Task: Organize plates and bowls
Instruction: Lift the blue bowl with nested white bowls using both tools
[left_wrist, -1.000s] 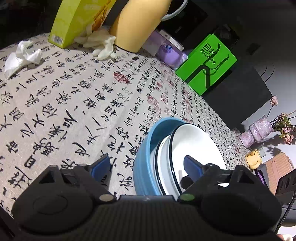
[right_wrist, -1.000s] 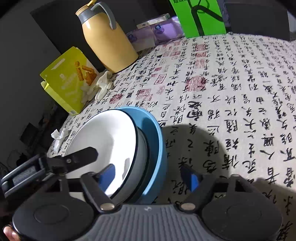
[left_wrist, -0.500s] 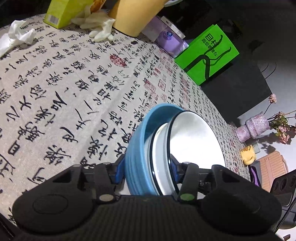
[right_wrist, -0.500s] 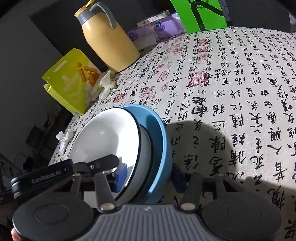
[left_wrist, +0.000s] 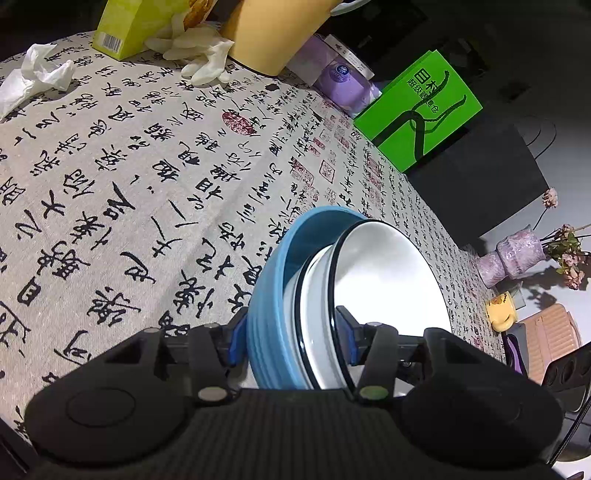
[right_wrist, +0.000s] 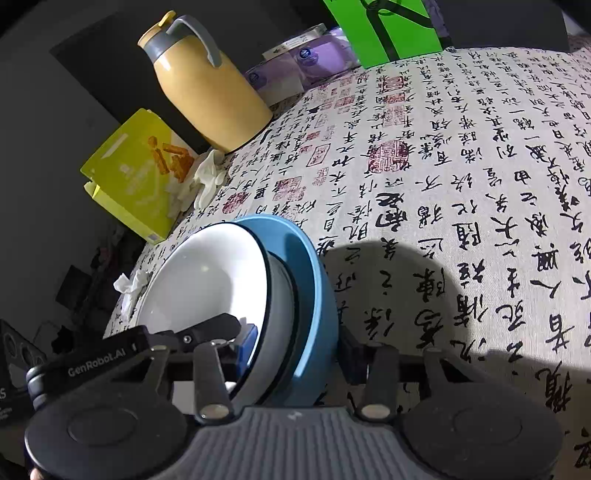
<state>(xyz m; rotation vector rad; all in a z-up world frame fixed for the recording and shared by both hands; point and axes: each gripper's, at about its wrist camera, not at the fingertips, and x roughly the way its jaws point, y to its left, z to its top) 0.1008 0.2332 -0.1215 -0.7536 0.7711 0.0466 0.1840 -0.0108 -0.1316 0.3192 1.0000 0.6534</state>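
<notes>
On the calligraphy-print tablecloth (left_wrist: 110, 166), a nested stack is held from both sides: blue bowl (left_wrist: 269, 295) outermost, white black-rimmed bowls (left_wrist: 388, 280) inside. Left gripper (left_wrist: 291, 338) and right gripper (right_wrist: 295, 347) are each clamped across the stack's rim.

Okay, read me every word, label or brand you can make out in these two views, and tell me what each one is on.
"GenRobot.AI": on the black arm of the left gripper, seen in the right wrist view.
"日本", with smaller characters beneath too blurred to read: on the bright green paper bag.
Barcode, digits too small: on the yellow-green cardboard box.
Black brush calligraphy and red seals: on the beige printed tablecloth, not legible as text.
Purple packets: label too small.
</notes>
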